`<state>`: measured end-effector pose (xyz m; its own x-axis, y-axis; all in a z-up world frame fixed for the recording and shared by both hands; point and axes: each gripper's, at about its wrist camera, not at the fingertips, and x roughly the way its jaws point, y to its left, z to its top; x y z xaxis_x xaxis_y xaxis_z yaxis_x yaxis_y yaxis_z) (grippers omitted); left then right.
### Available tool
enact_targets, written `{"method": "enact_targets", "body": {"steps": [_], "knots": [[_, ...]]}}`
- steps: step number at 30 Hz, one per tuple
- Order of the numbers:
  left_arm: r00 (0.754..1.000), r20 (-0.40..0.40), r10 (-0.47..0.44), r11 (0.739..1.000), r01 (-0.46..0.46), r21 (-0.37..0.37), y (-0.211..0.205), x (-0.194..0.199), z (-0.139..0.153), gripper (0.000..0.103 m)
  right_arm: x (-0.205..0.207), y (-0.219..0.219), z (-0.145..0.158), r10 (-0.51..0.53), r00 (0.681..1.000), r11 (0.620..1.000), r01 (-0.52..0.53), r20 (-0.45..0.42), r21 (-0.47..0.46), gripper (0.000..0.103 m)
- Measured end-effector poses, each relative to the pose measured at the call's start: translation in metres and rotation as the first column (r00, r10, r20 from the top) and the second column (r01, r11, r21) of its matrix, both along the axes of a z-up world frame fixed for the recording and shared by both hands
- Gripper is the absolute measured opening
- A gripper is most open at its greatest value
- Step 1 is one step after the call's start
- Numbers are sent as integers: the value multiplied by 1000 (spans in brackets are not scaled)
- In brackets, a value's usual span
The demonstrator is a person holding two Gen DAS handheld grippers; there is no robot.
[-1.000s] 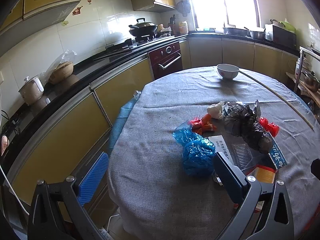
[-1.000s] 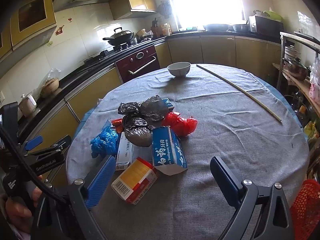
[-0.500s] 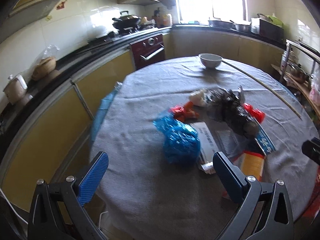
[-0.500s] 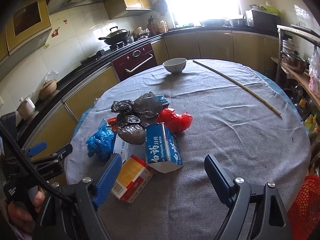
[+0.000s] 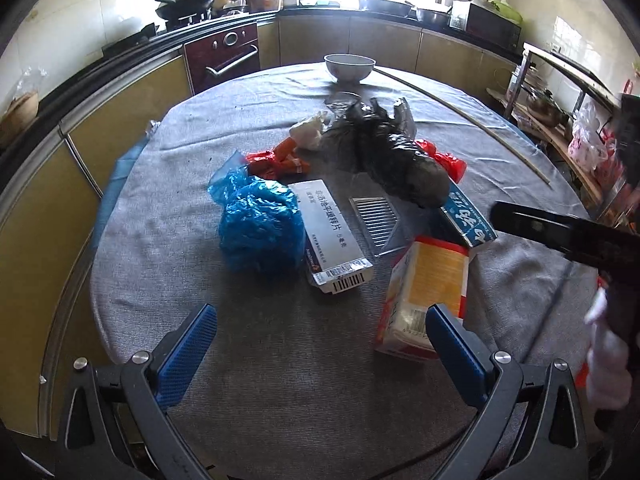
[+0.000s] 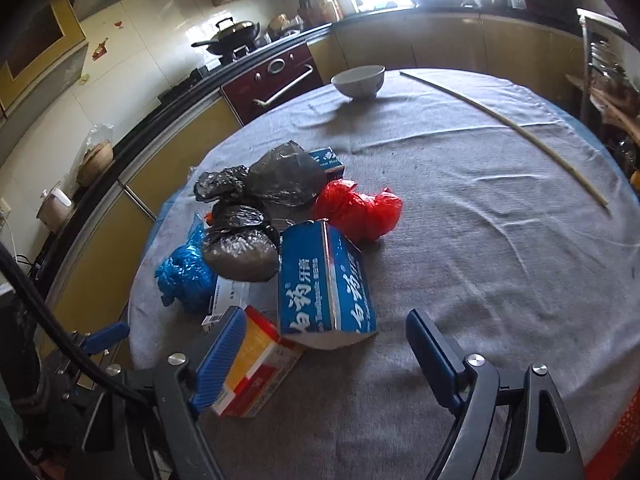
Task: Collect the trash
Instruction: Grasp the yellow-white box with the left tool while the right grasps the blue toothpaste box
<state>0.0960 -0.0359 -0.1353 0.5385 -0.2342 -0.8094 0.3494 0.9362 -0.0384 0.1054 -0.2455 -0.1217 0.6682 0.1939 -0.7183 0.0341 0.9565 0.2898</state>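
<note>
My right gripper [image 6: 326, 348] has just been narrowing, its jaws spread and holding nothing. The blue-and-white cardboard toothpaste box [image 6: 326, 280] lies just ahead, its long axis running away from me, beside the orange-and-red carton [image 6: 256, 364]. I'd centre and square up first. My left gripper [image 5: 320, 344] gapes empty.

Heaped together on grey-clothed round table [image 5: 248, 380]: crumpled blue plastic bag [image 5: 260, 228] at nine o'clock, black plastic bags [image 5: 396, 156] at centre, red plastic bag [image 6: 360, 208] at two o'clock, blue toothpaste carton [image 6: 324, 280], yellow-red box [image 5: 428, 292] at five.
</note>
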Motion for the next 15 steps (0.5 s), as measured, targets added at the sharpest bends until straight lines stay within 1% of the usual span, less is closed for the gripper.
{"method": "enact_targets", "body": {"steps": [1,4,6,7,9,11,13,15], "knots": [[1000,-1,0,1000,0,-9,2,1,0,103,8,2,-2,8,1000,1000,-9,-16,-5,78],[1000,-5,-9,999,9,-35,8,2,3,103,30,12,-10,36,997,999,-38,-69,-29,72],[1000,-10,-25,998,24,-50,10,6,4,102,43,18,-16,27,994,997,-35,-108,-65,72],[999,-15,-32,998,31,-57,10,7,4,102,49,20,-20,25,991,996,-35,-129,-77,69],[999,-26,-48,996,46,-71,11,10,5,99,59,22,-29,26,985,995,-42,-170,-92,62],[997,-41,-70,994,66,-85,11,14,4,91,64,20,-34,9,982,994,-29,-187,-105,57],[994,-59,-87,992,81,-97,11,17,3,90,62,11,-33,-1,984,997,-13,-179,-74,48],[992,-73,-103,989,94,-113,8,20,2,89,56,-2,-32,-8,985,1000,4,-173,-26,48]]}}
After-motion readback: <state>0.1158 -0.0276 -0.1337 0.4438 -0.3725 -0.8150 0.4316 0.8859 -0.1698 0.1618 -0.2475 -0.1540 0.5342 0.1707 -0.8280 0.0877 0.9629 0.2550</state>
